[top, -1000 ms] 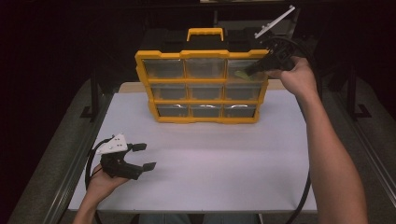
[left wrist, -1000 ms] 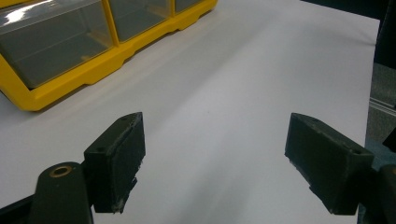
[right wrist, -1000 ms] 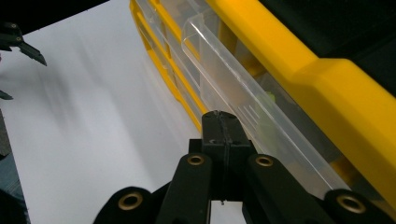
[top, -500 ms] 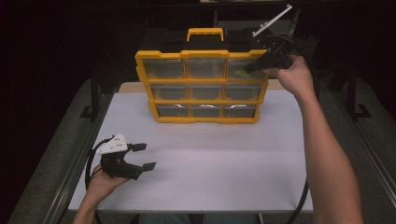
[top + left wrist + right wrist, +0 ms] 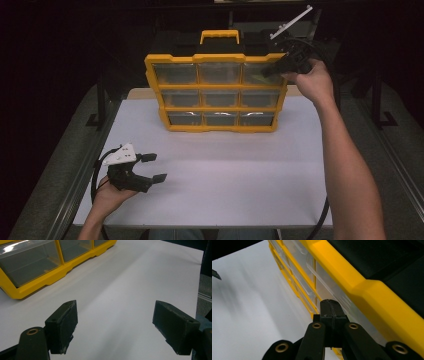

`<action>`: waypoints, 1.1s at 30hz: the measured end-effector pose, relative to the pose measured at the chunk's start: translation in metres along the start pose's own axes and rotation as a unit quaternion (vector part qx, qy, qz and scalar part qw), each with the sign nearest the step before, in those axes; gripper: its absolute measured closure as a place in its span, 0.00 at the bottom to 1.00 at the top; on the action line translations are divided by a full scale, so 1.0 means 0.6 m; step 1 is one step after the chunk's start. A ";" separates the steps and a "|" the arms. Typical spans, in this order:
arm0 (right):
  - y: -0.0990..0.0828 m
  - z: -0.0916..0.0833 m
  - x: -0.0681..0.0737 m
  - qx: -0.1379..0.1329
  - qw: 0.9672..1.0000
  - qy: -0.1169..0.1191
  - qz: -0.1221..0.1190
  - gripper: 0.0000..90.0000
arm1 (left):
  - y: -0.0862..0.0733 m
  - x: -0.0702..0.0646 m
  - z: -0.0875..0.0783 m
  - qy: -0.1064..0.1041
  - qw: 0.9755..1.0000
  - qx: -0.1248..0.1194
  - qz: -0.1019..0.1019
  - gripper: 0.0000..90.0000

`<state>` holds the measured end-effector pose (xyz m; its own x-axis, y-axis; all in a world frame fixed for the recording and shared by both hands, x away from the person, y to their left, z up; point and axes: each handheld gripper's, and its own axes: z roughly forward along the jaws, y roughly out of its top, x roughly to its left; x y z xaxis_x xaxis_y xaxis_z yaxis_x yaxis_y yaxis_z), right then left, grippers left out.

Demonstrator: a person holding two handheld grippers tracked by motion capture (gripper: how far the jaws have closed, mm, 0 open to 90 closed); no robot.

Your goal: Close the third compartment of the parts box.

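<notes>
Two grippers: right gripper (image 5: 270,71) fingers pressed together against the yellow organiser's (image 5: 216,58) top-right drawer (image 5: 260,73); left gripper (image 5: 152,167) fingers wide

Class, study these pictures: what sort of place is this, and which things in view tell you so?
Probably a lab or workshop bench set up for recording. A white table on a metal frame stands in a dark room, a yellow drawer organizer sits on it, and a person works with two handheld grippers, left gripper and right gripper.
</notes>
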<state>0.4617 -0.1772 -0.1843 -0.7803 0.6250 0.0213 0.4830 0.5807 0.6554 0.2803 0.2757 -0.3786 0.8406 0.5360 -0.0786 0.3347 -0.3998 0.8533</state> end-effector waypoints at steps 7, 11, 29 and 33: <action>-0.001 0.001 -0.002 -0.004 1.000 -0.002 0.000 0.99 | 0.000 0.000 0.000 0.000 1.000 -0.001 0.000 0.22; -0.004 0.001 -0.002 -0.010 1.000 0.001 0.002 0.99 | 0.000 -0.001 0.000 -0.001 1.000 0.001 -0.002 0.22; -0.064 0.006 0.031 -0.072 0.996 0.057 0.000 0.74 | 0.000 0.000 0.000 0.000 1.000 0.008 0.004 0.22; -0.077 0.004 0.037 -0.084 0.995 0.061 -0.001 0.69 | 0.001 0.000 -0.001 0.001 1.000 0.011 0.006 0.22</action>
<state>0.4230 -0.1890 -0.2158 -0.8286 0.5499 0.1045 0.4158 0.4797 0.7726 0.2801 0.2758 -0.3781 0.8437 0.5326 -0.0668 0.3332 -0.4220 0.8431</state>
